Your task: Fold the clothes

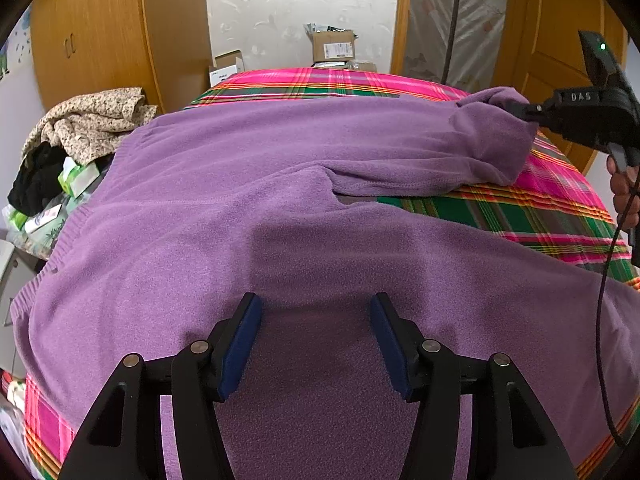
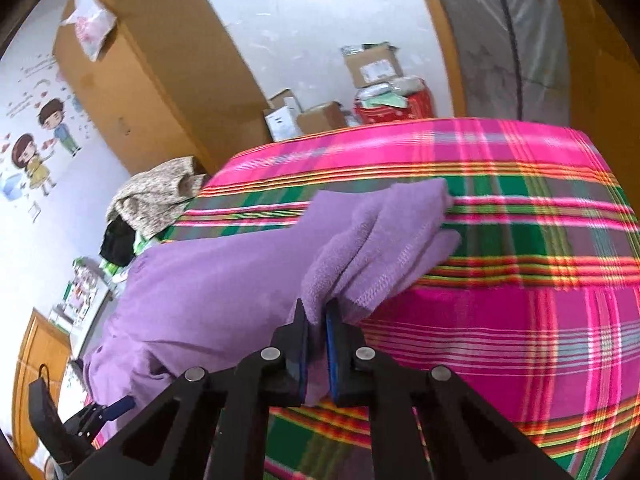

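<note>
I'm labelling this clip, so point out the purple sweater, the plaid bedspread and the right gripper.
purple sweater (image 1: 224, 184), left wrist view, its body.
plaid bedspread (image 2: 520, 320), right wrist view, bare pink part.
right gripper (image 2: 316, 320), right wrist view, between fingertips.

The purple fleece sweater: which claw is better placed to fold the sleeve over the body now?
The right claw. Its jaws are shut on the sleeve end and hold it above the plaid bedspread. The left claw is open over the purple fleece sweater body and grips nothing.
</note>
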Tool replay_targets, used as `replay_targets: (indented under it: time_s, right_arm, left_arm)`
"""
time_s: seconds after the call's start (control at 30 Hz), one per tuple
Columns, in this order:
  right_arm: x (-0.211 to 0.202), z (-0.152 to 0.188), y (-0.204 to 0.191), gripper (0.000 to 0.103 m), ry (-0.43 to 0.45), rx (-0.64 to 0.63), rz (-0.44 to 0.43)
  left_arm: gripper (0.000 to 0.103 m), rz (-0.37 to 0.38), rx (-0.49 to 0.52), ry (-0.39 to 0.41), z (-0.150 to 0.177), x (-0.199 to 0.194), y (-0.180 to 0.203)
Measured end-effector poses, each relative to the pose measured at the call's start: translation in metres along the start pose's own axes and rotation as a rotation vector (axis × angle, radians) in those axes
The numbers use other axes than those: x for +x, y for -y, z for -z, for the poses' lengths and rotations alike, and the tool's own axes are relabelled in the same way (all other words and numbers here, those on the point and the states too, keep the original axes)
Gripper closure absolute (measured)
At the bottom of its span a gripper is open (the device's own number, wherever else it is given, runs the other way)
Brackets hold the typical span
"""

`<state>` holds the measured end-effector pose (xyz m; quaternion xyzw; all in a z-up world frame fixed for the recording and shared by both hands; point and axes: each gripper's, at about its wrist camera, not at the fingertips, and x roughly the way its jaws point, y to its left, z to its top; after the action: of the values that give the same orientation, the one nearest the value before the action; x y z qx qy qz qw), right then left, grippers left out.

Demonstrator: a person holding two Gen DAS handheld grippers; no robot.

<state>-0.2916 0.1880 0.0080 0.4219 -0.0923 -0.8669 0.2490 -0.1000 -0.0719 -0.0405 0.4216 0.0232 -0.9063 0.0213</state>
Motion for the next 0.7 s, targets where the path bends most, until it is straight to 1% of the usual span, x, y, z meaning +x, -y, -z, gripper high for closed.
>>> replay_targets:
  time_s: [0.13,0.27,0.3,0.33,0.37,0.43,0.5,0.57,0.63,0.7]
  right_arm:
    - [0.007,0.005,-0.028,0.095,-0.031,-0.057,-0.040]
    - [0.029,0.019,-0.056,0.093,-0.120,-0.127,-0.092]
    - [0.035,0.023,-0.064,0.091,-0.143,-0.145,-0.106]
    - [0.041,0.028,-0.070,0.085,-0.172,-0.163,-0.120]
    - [0.046,0.034,-0.076,0.082,-0.205,-0.180,-0.136]
    - [0.049,0.038,-0.083,0.079,-0.226,-0.200,-0.165]
    - [0.040,0.038,-0.084,0.079,-0.212,-0.214,-0.195]
    - [0.027,0.033,-0.079,0.079,-0.177,-0.216,-0.221]
    - [0.014,0.024,-0.069,0.078,-0.128,-0.203,-0.211]
    - [0.008,0.013,-0.056,0.078,-0.083,-0.147,-0.179]
  left_arm:
    - [0.044,0.001,-0.001,0.000,0.001,0.000,0.000]
    - [0.044,0.002,-0.002,0.001,0.001,0.000,-0.001]
    - [0.044,0.003,-0.002,0.001,0.001,0.000,-0.001]
    - [0.044,0.003,-0.002,0.001,0.001,0.000,-0.001]
    - [0.044,0.003,-0.002,0.001,0.001,0.000,-0.001]
    - [0.044,0.004,-0.003,0.001,0.001,0.000,-0.001]
    - [0.044,0.005,-0.004,0.001,0.001,-0.001,-0.001]
    - [0.044,0.006,-0.004,0.001,0.001,-0.001,-0.001]
    - [0.044,0.005,-0.003,0.001,0.001,-0.001,0.000]
    - [0.044,0.004,-0.003,0.001,0.001,-0.001,0.000]
